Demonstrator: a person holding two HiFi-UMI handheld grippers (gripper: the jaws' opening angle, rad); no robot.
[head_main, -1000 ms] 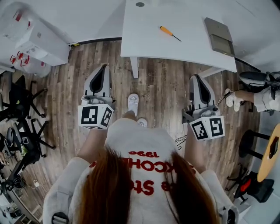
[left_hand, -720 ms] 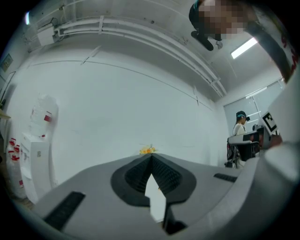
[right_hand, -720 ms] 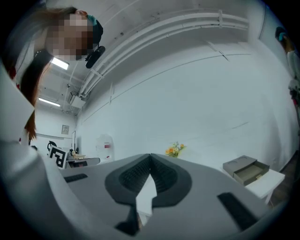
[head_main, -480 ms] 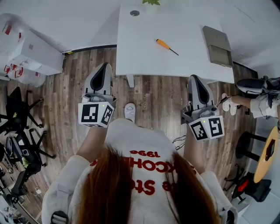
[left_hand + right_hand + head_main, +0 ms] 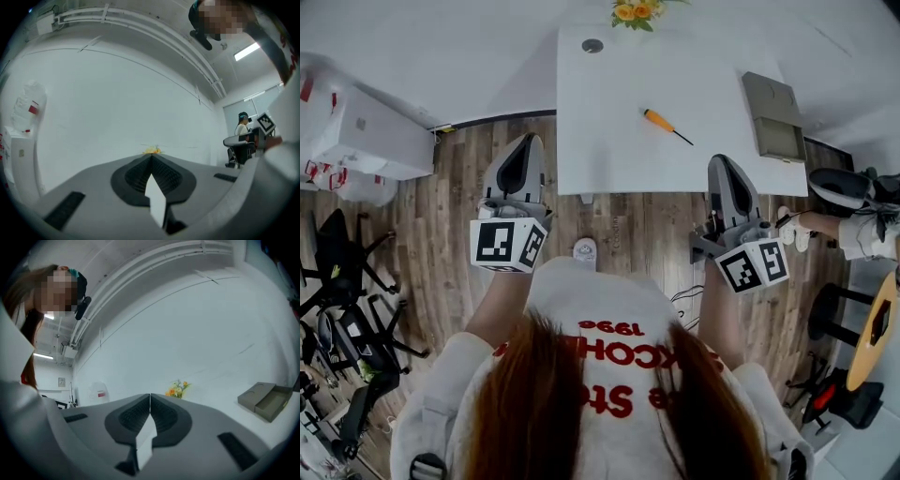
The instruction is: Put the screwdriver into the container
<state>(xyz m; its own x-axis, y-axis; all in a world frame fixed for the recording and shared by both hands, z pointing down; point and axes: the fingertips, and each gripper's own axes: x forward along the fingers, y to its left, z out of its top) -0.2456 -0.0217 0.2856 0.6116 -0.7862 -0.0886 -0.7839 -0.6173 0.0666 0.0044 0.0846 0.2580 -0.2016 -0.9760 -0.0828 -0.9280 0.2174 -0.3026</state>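
Note:
An orange-handled screwdriver (image 5: 666,125) lies on the white table (image 5: 609,112) in the head view, near its middle. A grey open-lidded container (image 5: 774,117) sits at the table's right side; it also shows as a container (image 5: 265,401) in the right gripper view. My left gripper (image 5: 528,142) is shut and empty, held level just short of the table's near left edge. My right gripper (image 5: 722,163) is shut and empty too, at the near right edge, below and right of the screwdriver. Both pairs of jaws meet in the gripper views, the left gripper (image 5: 151,157) and the right gripper (image 5: 150,397).
Yellow flowers (image 5: 636,11) stand at the table's far edge, with a round grommet (image 5: 592,45) nearby. White boxes (image 5: 366,131) sit on the floor at left, black chairs (image 5: 347,281) lower left. Another person's legs and shoes (image 5: 844,202) are at right. A person sits at a desk (image 5: 241,136) in the distance.
Both grippers have moved forward towards the table, whose near edge now lies just under their tips. The flowers have come into view at the far edge. Jaws stay shut.

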